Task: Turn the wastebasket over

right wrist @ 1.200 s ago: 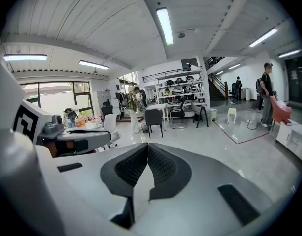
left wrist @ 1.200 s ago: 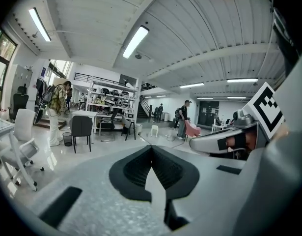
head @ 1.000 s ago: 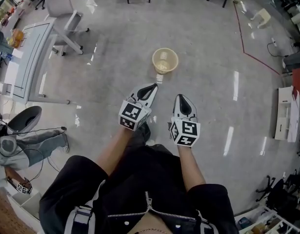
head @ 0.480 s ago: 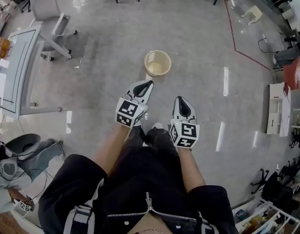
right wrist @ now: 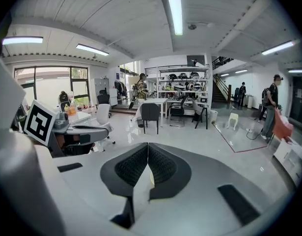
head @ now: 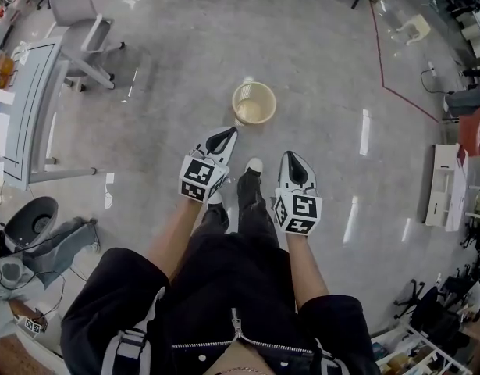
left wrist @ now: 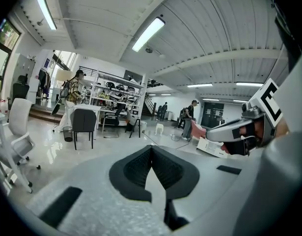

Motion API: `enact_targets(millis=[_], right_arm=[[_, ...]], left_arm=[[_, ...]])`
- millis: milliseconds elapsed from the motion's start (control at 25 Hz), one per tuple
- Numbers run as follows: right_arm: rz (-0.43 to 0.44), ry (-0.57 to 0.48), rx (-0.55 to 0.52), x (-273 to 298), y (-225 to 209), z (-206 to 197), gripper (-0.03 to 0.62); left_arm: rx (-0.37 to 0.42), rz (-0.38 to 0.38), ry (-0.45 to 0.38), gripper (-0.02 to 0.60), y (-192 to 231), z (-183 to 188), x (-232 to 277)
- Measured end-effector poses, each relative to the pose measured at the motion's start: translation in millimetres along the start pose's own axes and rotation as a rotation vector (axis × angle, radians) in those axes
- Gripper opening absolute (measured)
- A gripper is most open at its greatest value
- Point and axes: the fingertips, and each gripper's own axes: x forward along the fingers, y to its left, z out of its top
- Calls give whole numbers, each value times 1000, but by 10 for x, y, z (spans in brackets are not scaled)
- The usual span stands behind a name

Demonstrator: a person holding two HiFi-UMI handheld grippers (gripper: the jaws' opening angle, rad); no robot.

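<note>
Nearest us, both arms reach out over black trousers. Left gripper: jaws together, nothing between them; its own view shows the dark pads meeting at the tip. Right gripper: the same, closed and empty. The two sit side by side, well apart, both pointing ahead and a little down.

Change noted: a shoe with a pale toe now shows between the two grippers, where a second ago there was only dark cloth lower down. We are stepping forward. The grippers ride along with the body, and neither has opened.

Just beyond the shoe, the wastebasket stands upright on the shiny floor, mouth up, pale in colour. It lies ahead of the left gripper's tip, near but apart from it, and touches neither gripper. Its place in the head view has hardly shifted over the second. Meanwhile the desk and office chair at the far left and the red line at the far right have slid about. That fits a walk-up with the head kept on the target.

Our reading: still the approach. The turning-over is not begun, and the jaws must open before any grasp of the rim.
</note>
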Motion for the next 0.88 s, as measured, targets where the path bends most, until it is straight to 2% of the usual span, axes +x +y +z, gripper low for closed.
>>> enact_targets(millis=[200, 360, 600, 760, 880], right_arm=[[40, -11, 33, 294, -310, 36, 11], [78, -2, 33, 686, -582, 233, 11], [145, 31, 11, 1312, -881, 303, 11], [172, 44, -10, 1791, -1041, 217, 11], [167, 32, -24, 2090, -1076, 11, 11]], left_arm=[[29, 22, 8, 6, -43, 77, 375], [19, 48, 48, 6, 90, 138, 851], [-6, 82, 51, 6, 335, 145, 1457], [18, 90, 48, 6, 579, 74, 1804], [26, 87, 45, 6, 776, -158, 1938]])
